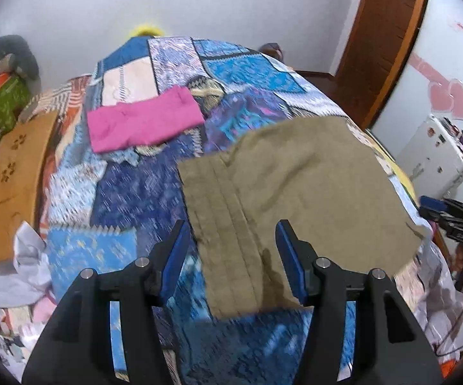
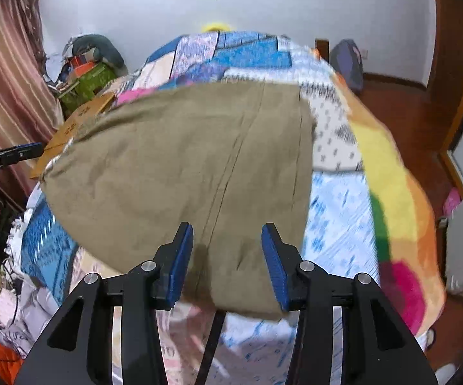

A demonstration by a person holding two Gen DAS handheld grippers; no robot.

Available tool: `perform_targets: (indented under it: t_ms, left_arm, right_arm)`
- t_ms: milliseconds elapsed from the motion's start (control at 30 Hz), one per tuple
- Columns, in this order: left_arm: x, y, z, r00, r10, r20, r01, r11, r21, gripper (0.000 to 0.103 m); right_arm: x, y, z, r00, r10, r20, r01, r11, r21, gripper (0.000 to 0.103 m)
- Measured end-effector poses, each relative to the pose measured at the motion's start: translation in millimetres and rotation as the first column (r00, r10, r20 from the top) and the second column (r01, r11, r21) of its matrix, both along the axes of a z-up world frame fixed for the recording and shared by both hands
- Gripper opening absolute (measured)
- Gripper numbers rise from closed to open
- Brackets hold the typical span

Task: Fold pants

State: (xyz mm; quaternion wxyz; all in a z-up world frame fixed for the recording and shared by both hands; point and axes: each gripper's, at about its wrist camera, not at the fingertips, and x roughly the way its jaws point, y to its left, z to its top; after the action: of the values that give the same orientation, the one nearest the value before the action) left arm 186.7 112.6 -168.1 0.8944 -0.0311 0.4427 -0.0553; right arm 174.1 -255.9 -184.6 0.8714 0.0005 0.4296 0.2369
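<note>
Olive-brown pants (image 1: 311, 186) lie folded flat on a patchwork bedspread (image 1: 129, 199), stitched hems toward the left. My left gripper (image 1: 231, 227) hovers open over their near hem edge, blue pads apart and nothing pinched. In the right wrist view the same pants (image 2: 183, 160) fill the middle, a seam running toward me. My right gripper (image 2: 226, 227) stands open above their near edge, its pads clear of the cloth. A folded pink garment (image 1: 145, 122) rests farther back on the bed.
A brown cardboard sheet (image 1: 10, 186) leans at the bed's left side beside a clutter pile (image 1: 4, 96). A bright multicoloured blanket (image 2: 398, 211) drapes the right edge. A white cabinet (image 1: 433, 157) and wooden door (image 1: 388, 32) stand at the right.
</note>
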Motion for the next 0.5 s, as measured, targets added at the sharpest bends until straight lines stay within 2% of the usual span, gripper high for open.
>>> perform_targets:
  t_ms: [267, 500]
  left_arm:
    - [58, 16, -12, 0.996, 0.085, -0.042, -0.086, 0.996, -0.021, 0.056]
    - [92, 24, -33, 0.99, 0.113, -0.087, -0.118, 0.991, -0.06, 0.056]
  right_arm:
    - [50, -7, 17, 0.997, -0.038, 0.065, 0.039, 0.999, -0.002, 0.043]
    - [108, 5, 7, 0.997, -0.027, 0.075, 0.031, 0.998, -0.051, 0.045]
